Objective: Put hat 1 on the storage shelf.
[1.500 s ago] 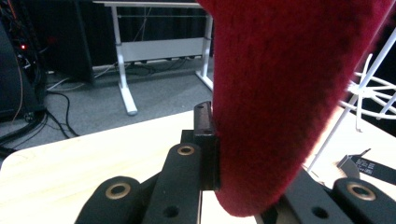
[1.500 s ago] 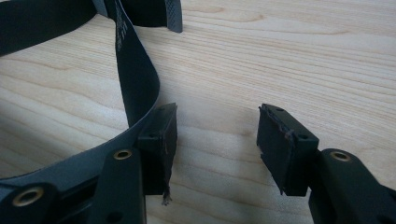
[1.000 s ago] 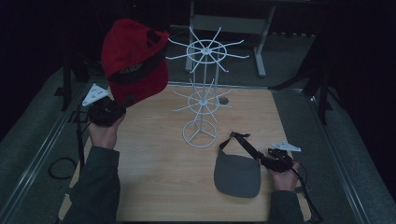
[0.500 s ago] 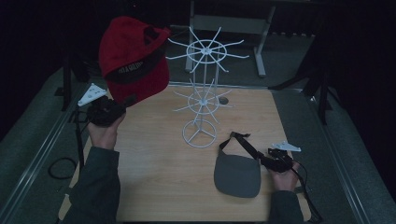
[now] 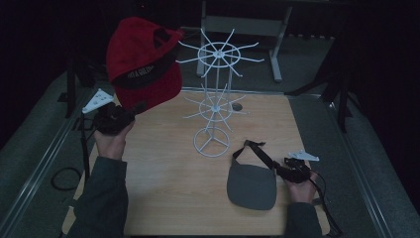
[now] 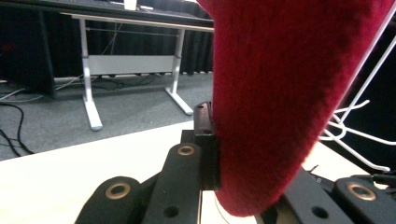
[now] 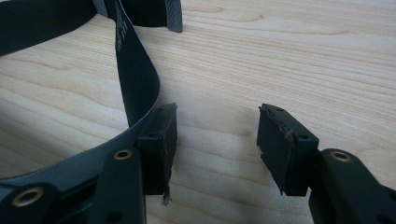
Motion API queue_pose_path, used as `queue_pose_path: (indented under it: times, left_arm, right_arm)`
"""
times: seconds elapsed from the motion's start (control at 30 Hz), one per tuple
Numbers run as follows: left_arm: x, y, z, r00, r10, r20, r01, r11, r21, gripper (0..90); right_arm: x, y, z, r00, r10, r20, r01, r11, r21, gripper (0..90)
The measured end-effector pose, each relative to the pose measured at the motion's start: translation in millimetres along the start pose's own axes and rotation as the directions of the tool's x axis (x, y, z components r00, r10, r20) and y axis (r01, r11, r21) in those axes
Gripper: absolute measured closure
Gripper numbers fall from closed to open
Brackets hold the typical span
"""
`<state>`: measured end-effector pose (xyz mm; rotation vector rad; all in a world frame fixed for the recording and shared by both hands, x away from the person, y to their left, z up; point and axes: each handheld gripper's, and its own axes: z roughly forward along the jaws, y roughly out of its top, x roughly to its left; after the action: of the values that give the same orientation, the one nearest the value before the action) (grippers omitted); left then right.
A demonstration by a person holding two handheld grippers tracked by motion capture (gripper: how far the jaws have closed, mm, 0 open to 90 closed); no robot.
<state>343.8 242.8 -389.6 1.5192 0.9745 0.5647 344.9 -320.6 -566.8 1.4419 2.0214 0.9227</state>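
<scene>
High view: our left gripper (image 5: 130, 110) clamps the red cap (image 5: 143, 62) far left, beside the rack (image 5: 214, 94); right gripper (image 7: 217, 144) gapes by the visor (image 5: 251, 186); we judge a prong could snag the cap

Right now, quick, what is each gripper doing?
Left gripper: shut on the red fabric cap, held up in the air.
Right gripper: open, holding nothing, beside the grey visor's black strap.
</scene>
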Motion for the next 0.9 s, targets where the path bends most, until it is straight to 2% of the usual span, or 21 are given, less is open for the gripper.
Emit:
queue_pose_path:
  times: [0.27, 0.9]
  left_arm:
    - [-1.9, 0.0, 1.4, 0.9999, 0.015, 0.008, -0.015, 0.9999, 0.007, 85.9]
    - [-5.2, -6.0, 10.3, 0.9985, 0.051, 0.02, -0.052, 0.997, 0.057, 85.8]
  right_arm:
    - [0.0, 0.0, 0.0, 1.0, 0.0, 0.0, 0.0, 1.0, 0.0, 47.6]
    - [0.0, 0.0, 0.0, 1.0, 0.0, 0.0, 0.0, 1.0, 0.001, 47.6]
